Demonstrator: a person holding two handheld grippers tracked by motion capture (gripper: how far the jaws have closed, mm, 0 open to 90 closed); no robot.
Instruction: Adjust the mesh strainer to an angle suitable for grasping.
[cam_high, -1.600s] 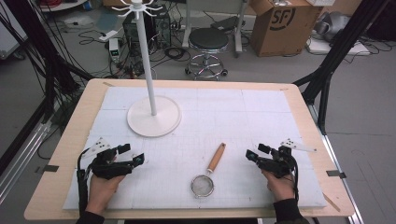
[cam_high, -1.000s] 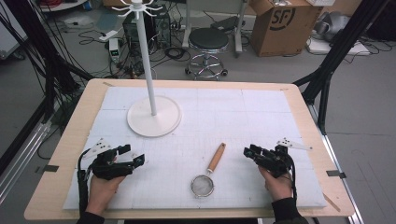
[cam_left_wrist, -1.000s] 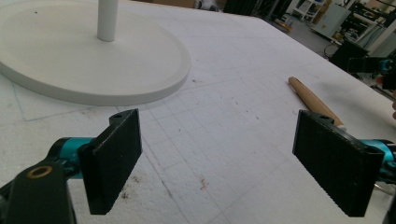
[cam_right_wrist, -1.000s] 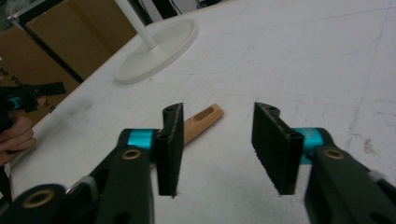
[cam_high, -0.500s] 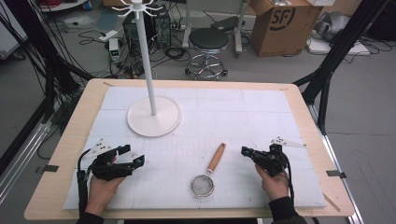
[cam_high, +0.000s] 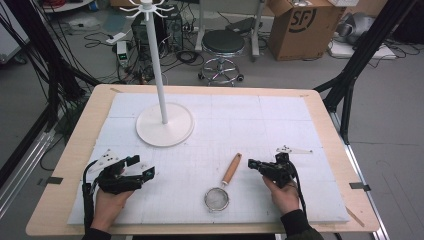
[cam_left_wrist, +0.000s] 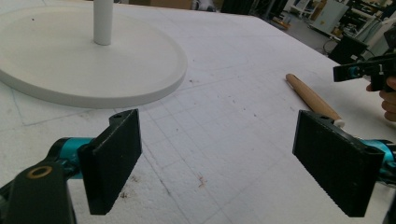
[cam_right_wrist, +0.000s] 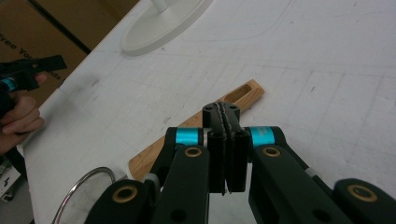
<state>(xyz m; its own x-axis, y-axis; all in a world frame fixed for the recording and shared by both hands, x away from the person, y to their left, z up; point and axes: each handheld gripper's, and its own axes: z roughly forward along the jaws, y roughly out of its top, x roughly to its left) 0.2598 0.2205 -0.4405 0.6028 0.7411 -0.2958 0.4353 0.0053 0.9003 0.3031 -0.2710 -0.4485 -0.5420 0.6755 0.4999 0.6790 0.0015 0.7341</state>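
Note:
A small strainer lies on the white foam mat, its wooden handle (cam_high: 231, 170) pointing away from me and its mesh bowl (cam_high: 217, 199) nearest me. My right gripper (cam_high: 251, 163) is just right of the handle, jaws shut with nothing between them. In the right gripper view the shut tips (cam_right_wrist: 223, 112) hover over the handle (cam_right_wrist: 243, 95), close to its slotted end. My left gripper (cam_high: 141, 166) rests at the near left, open and empty. Between its wide pads (cam_left_wrist: 114, 158), the left gripper view takes in bare mat and, farther off, the handle (cam_left_wrist: 310, 98).
A white hook stand rises from a round base (cam_high: 165, 125) at the far left of the mat. The wooden table edge (cam_high: 65, 165) frames the foam. Beyond the table are a stool (cam_high: 222, 42), a cardboard box (cam_high: 300, 25) and cables on the floor.
My right gripper has slid left towards the strainer handle and its jaws have closed. The left gripper and the strainer have stayed put.

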